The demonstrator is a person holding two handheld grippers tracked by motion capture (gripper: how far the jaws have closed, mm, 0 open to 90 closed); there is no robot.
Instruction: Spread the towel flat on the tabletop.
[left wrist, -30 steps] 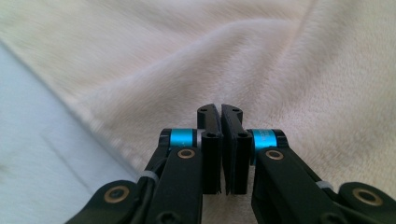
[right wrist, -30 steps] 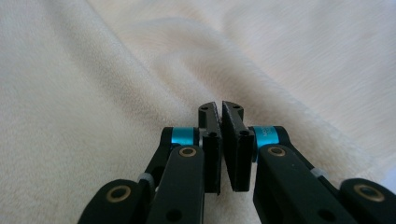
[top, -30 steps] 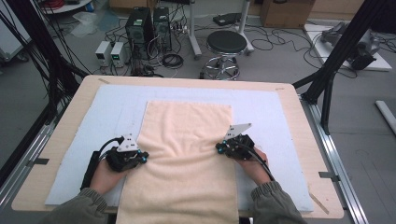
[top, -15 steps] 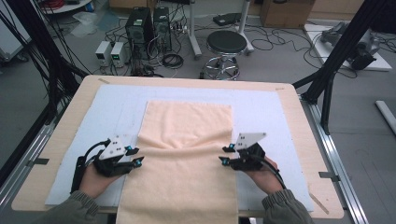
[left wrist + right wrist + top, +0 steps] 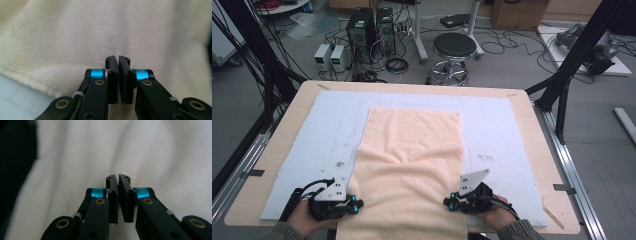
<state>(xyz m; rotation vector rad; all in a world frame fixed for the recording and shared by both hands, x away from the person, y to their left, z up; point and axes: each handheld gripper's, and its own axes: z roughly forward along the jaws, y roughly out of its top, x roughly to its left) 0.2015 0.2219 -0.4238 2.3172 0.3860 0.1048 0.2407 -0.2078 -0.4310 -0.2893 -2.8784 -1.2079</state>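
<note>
A peach towel (image 5: 412, 165) lies lengthwise on the pale blue mat (image 5: 497, 130), and its near end hangs over the table's front edge. A slanted crease crosses its middle. My left gripper (image 5: 355, 204) sits at the towel's left edge near the front, and my right gripper (image 5: 450, 204) sits at its right edge. Both have just been closing. In the left gripper view the left gripper (image 5: 118, 58) has its jaws together over the towel (image 5: 75, 37), with no cloth seen between the tips. The right gripper (image 5: 117, 177) looks the same, pointing at the towel (image 5: 155, 152).
The wooden table (image 5: 539, 150) ends just behind my hands. Beyond its far edge are a black stool (image 5: 454, 47), computer boxes (image 5: 369, 30) and loose cables on the floor. Black frame posts (image 5: 562, 95) stand at the right.
Both hands have drawn back along the towel's sides toward the table's front edge. They swung outward midway, then came back in to the towel's edges. A crease now crosses the towel's middle.
</note>
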